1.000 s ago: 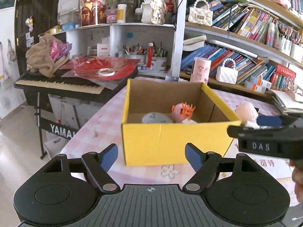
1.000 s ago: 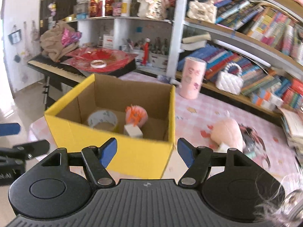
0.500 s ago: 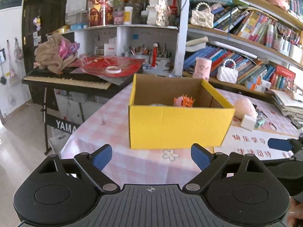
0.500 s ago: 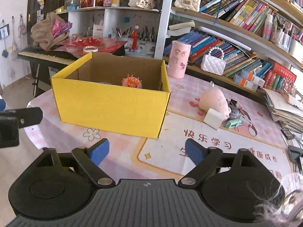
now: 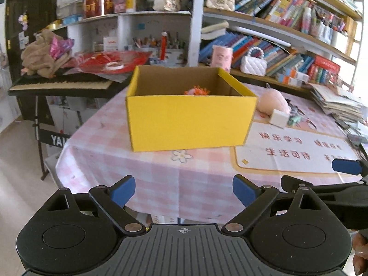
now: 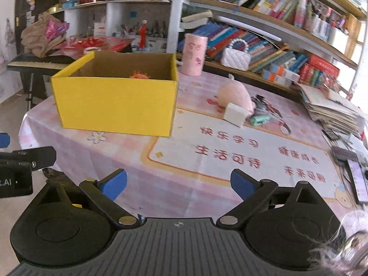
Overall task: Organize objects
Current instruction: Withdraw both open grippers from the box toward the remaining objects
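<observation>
Yellow box (image 5: 191,122) on bench (image 5: 161,179) hides its contents; only an orange tuft (image 5: 196,90) shows. Left tool (image 5: 183,189) released, empty. Right tool (image 6: 178,182) empty, jaws opening.

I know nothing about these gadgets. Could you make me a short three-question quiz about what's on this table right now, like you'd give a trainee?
1. True or false: the yellow box stands on the table's pink checked cloth.
2. Which lies nearest the white block? A) pink plush toy B) pink cylinder C) stack of papers
3. Fill in: neither the left hand-held gripper nor the right hand-held gripper has ______ between its fingers.

Key: 1 true. 2 A; the block lies right against the toy. 3 anything; the left is open and the right is opening, both empty.
</observation>
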Demonstrator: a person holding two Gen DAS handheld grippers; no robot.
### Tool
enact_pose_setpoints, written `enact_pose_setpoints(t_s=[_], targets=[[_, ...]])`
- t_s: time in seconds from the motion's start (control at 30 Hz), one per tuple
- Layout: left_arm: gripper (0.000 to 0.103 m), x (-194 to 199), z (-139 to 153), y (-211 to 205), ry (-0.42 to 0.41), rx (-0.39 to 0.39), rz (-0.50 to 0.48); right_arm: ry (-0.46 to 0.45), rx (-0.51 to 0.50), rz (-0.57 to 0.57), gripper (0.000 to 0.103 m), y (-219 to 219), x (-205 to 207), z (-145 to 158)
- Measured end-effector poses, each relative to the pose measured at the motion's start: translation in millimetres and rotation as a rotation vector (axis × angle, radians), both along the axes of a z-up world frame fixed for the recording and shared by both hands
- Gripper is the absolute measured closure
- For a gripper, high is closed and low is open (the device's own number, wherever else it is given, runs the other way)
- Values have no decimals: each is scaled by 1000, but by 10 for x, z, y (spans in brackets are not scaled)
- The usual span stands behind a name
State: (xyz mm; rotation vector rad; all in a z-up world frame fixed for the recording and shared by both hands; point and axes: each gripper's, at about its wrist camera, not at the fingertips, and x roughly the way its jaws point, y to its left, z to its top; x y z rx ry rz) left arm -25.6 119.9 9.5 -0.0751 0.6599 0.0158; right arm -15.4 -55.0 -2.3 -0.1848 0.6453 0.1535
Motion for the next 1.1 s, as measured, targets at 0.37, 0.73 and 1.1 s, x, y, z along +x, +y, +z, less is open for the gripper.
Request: enact_pose_setpoints(t_s=[0.37, 0.73, 1.1], targets=[[5, 87, -24, -286, 10, 4, -105, 22, 5, -117, 0, -331, -53, -25], [4, 315, -66, -675, 26, 14, -198, 47, 11, -226, 0, -726, 30, -93], [4, 704, -97, -1182, 44, 16, -244, 76, 3, -277, 0, -1212, 352, -122]])
